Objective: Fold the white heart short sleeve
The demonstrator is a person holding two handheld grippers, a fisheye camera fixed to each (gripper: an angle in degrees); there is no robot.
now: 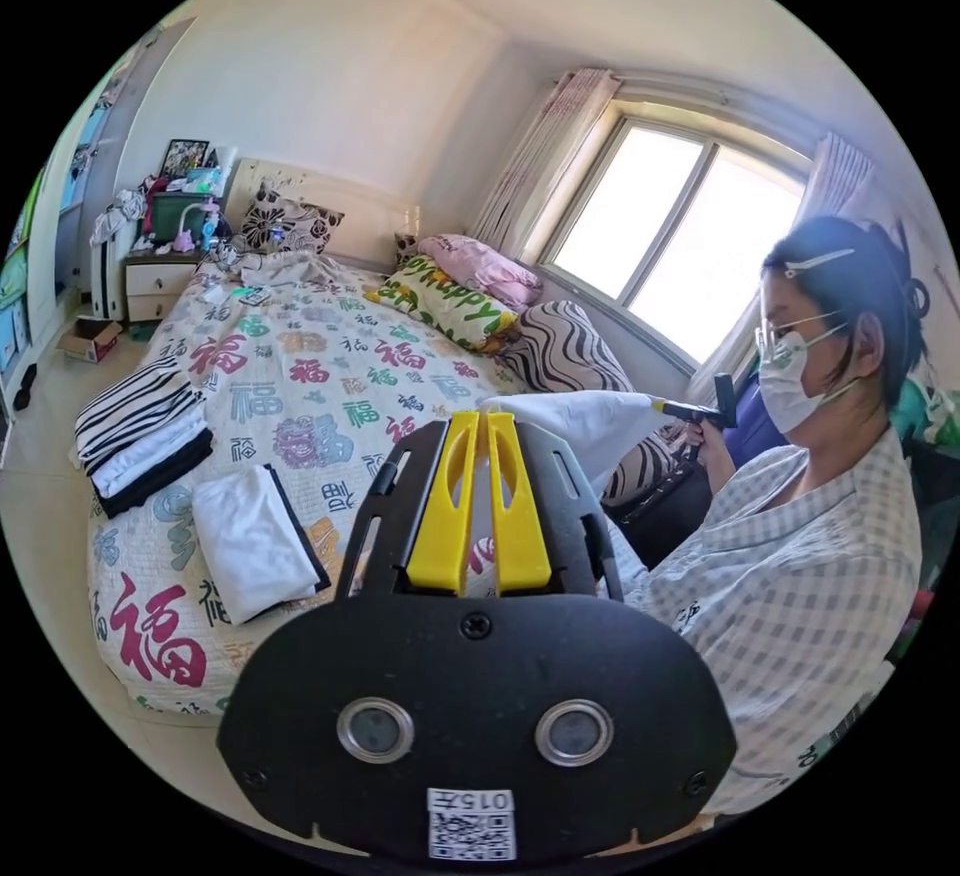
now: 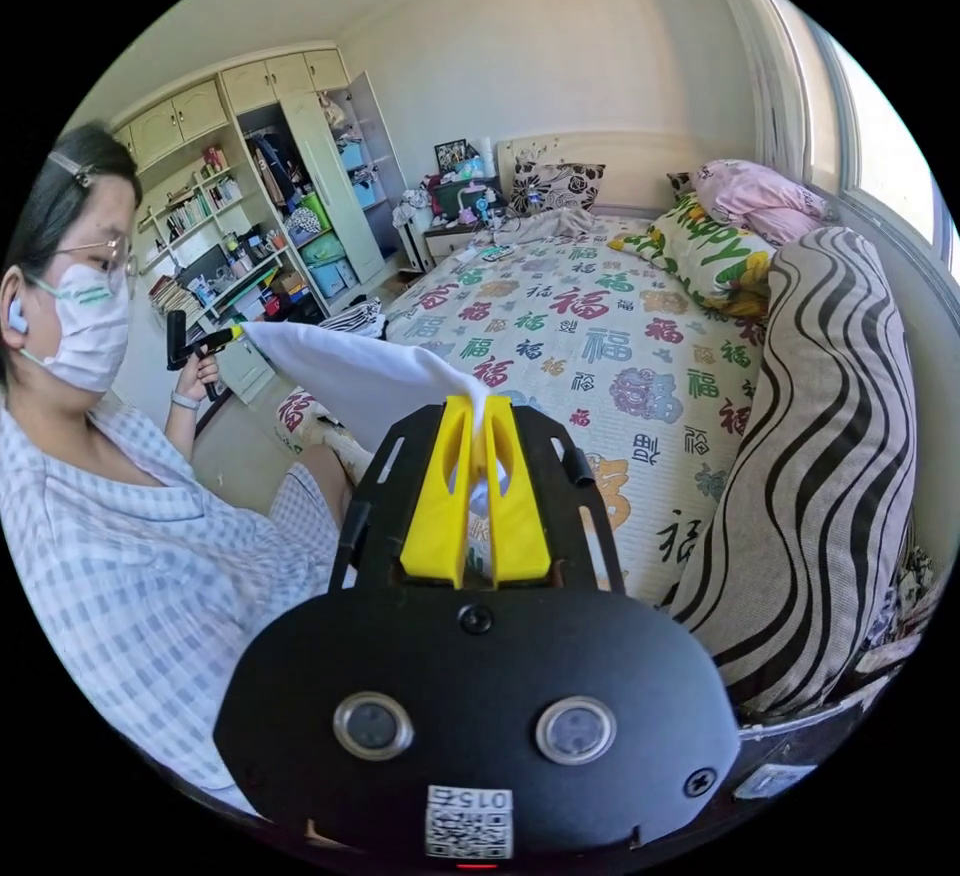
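Above the bed (image 2: 600,366), white shirt (image 2: 350,371) stretched between both grippers, left gripper (image 1: 484,421) and right gripper (image 2: 478,411) each clamped on an edge.

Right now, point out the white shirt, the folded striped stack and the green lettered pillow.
white shirt (image 2: 350,371), right gripper view, stretched middle.
folded striped stack (image 1: 135,406), left gripper view, top layer.
green lettered pillow (image 1: 445,304), left gripper view, its face.

Home bedroom, patterned bed (image 1: 300,386), pillows (image 2: 715,251), wardrobe shelves (image 2: 250,216), curtained window (image 1: 680,236)
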